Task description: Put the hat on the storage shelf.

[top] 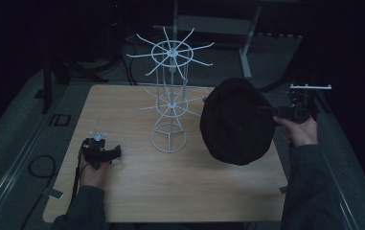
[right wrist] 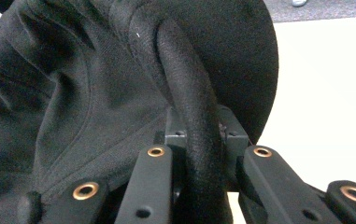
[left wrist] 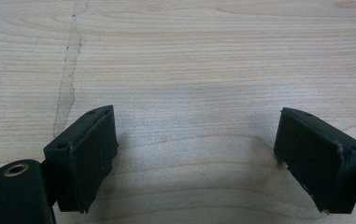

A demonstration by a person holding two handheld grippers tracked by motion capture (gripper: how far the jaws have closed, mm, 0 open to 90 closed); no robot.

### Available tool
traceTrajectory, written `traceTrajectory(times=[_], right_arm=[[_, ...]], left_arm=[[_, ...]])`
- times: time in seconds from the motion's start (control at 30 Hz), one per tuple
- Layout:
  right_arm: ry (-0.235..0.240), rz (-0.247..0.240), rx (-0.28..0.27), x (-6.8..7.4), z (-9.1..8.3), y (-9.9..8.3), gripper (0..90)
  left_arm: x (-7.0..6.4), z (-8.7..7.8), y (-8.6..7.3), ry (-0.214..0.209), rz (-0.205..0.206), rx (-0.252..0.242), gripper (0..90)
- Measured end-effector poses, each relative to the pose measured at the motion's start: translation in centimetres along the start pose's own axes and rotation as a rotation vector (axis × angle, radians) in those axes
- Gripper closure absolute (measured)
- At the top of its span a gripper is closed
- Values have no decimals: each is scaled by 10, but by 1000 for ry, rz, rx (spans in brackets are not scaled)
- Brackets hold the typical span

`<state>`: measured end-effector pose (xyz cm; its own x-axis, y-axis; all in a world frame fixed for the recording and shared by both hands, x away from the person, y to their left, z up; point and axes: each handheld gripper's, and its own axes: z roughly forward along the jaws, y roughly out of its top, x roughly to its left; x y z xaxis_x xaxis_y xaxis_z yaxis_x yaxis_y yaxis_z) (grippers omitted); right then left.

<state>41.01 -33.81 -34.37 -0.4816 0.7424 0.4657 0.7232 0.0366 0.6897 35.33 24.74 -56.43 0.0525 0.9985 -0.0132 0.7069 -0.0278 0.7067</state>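
Hat (top: 236, 122) in transit: my right gripper (top: 272, 111) has its jaws clamped on the folded brim of the black fabric hat (right wrist: 119, 84) and holds it clear above the right half of the wooden table (top: 137, 191), just beside the white wire display rack (top: 170, 96). The right gripper view shows the rolled edge pinched squarely between the jaws, the crown hanging off to one side. My left gripper (top: 104, 152) rests low over the table's left side, well apart from the rack, jaws spread wide with nothing between them, bare wood grain (left wrist: 189, 70) beneath. I judge the step in hand to be carrying the hat to the rack for hanging. The next move calls for lifting the hat over one of the radiating prongs at the upper tier (top: 170, 50), lowering the crown onto it, and letting go only once the prong bears the weight; the light rack could tip if nudged.
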Motion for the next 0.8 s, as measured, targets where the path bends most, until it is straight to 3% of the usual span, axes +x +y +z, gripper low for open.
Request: traceTrajectory(times=[0.8], right_arm=[[46,17,-13,19,-13,25,783]], left_arm=[[0,0,0,0,0,0,142]])
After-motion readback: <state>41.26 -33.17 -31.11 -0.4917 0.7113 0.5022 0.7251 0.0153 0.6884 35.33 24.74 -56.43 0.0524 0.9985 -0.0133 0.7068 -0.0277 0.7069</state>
